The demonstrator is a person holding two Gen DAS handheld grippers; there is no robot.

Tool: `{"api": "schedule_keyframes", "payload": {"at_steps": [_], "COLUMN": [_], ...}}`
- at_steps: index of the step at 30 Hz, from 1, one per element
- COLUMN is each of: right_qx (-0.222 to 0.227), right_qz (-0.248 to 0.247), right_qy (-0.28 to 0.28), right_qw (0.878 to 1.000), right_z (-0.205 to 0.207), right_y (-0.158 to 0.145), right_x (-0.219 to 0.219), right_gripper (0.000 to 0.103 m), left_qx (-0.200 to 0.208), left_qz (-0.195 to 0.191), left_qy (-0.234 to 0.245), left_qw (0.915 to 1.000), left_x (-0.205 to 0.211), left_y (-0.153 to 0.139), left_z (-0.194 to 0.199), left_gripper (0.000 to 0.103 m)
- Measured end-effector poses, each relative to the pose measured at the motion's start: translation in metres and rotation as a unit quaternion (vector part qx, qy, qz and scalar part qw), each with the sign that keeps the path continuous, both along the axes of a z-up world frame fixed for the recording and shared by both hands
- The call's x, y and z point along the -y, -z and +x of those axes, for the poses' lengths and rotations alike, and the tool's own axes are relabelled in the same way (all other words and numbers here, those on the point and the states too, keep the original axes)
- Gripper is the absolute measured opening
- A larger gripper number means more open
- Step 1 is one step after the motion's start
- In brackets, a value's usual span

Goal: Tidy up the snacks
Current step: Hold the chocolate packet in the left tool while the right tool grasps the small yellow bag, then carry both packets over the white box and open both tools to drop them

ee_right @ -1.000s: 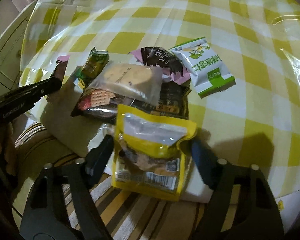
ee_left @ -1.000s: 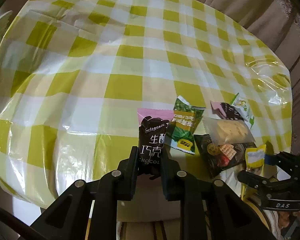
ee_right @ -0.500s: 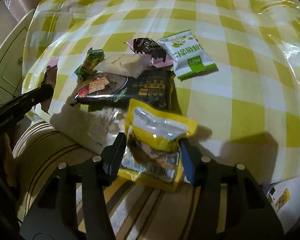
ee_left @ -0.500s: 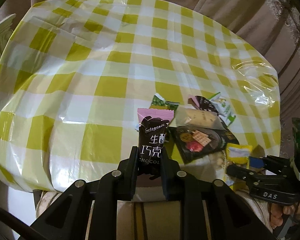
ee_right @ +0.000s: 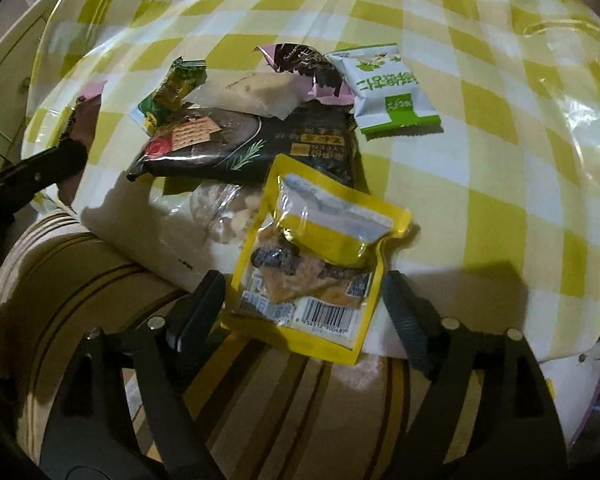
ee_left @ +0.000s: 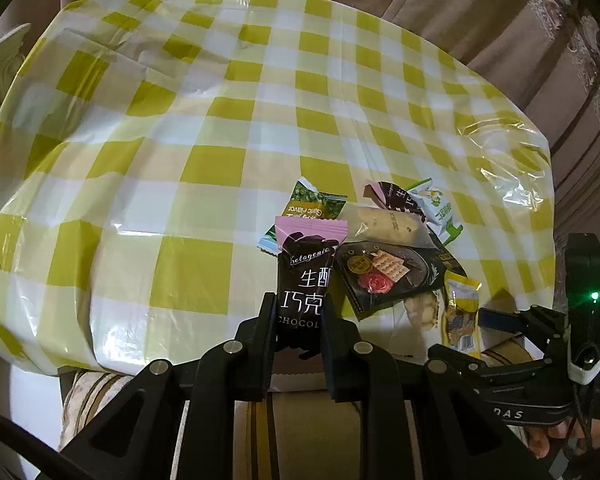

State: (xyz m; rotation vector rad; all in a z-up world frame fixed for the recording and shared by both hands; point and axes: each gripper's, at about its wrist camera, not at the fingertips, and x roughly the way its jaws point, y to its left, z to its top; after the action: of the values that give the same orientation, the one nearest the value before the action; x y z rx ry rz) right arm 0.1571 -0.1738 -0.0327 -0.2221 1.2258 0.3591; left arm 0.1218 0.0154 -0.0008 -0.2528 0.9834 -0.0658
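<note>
Crowding the yellow pouch (ee_right: 316,264): black cracker packet (ee_right: 240,148).

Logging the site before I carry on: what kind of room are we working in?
Likely a home living or dining room: a table under a yellow checked plastic cloth, curtains behind it, a striped upholstered seat at its edge, and loose snack packets.
</note>
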Motion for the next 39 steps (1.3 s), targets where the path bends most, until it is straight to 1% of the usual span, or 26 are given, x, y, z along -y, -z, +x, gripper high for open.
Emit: {"api": "schedule_keyframes", "payload": {"at_steps": [1,3,4,9,14,16,18,22,25,27,33,39], "right_qx": [0.003,0.003,0.001,-0.006,-0.01,-0.013,-0.009,-0.001,0.015,0.025,0.037,0.05], "right_qz": [-0.001,0.01,0.018,0.032,0.041,0.054,0.062,0.082,0.086,0.088,0.095,0.101], "right_qy": [0.003,0.013,0.02,0.036,0.067,0.075,0.081,0.096,0.097,0.098,0.1,0.102], "right_qw": [1.0,1.0,1.0,0.999,0.997,0.996,0.995,0.992,0.991,0.991,0.99,0.988], "right_z": [0.001,0.001,0.001,-0.002,0.001,0.002,0.002,0.002,0.0,-0.001,0.0,-0.004], "right_y": [0.0,-0.002,-0.004,-0.006,-0.005,-0.004,-0.004,-0.005,-0.012,-0.016,-0.022,-0.028], "right_x": [-0.003,0.007,0.015,0.041,0.071,0.078,0.079,0.09,0.09,0.092,0.098,0.105], "right_gripper": [0.073,0.059,0.055,0.05,0.05,0.053,0.052,0.044,0.027,0.021,0.016,0.015], "left_qx": [0.0,0.002,0.003,0.005,0.009,0.009,0.01,0.012,0.013,0.014,0.014,0.012], "left_qz": [-0.001,-0.002,-0.003,-0.005,-0.008,-0.007,-0.006,-0.007,-0.008,-0.008,-0.008,-0.006], "left_qy": [0.0,0.0,0.0,0.003,0.012,0.016,0.019,0.022,0.029,0.033,0.044,0.056], "left_qw": [1.0,1.0,1.0,1.0,0.9999,0.9998,0.9998,0.9997,0.9995,0.9993,0.9989,0.9983], "left_x": [0.0,0.001,0.002,0.006,0.014,0.018,0.021,0.026,0.033,0.036,0.047,0.058], "left_y": [-0.001,-0.001,-0.002,-0.005,-0.01,-0.01,-0.012,-0.015,-0.016,-0.018,-0.02,-0.022], "left_z": [0.0,-0.002,-0.003,-0.006,-0.011,-0.011,-0.012,-0.014,-0.015,-0.017,-0.019,-0.019], "left_gripper": [0.02,0.021,0.021,0.021,0.021,0.021,0.02,0.02,0.02,0.02,0.02,0.02]}}
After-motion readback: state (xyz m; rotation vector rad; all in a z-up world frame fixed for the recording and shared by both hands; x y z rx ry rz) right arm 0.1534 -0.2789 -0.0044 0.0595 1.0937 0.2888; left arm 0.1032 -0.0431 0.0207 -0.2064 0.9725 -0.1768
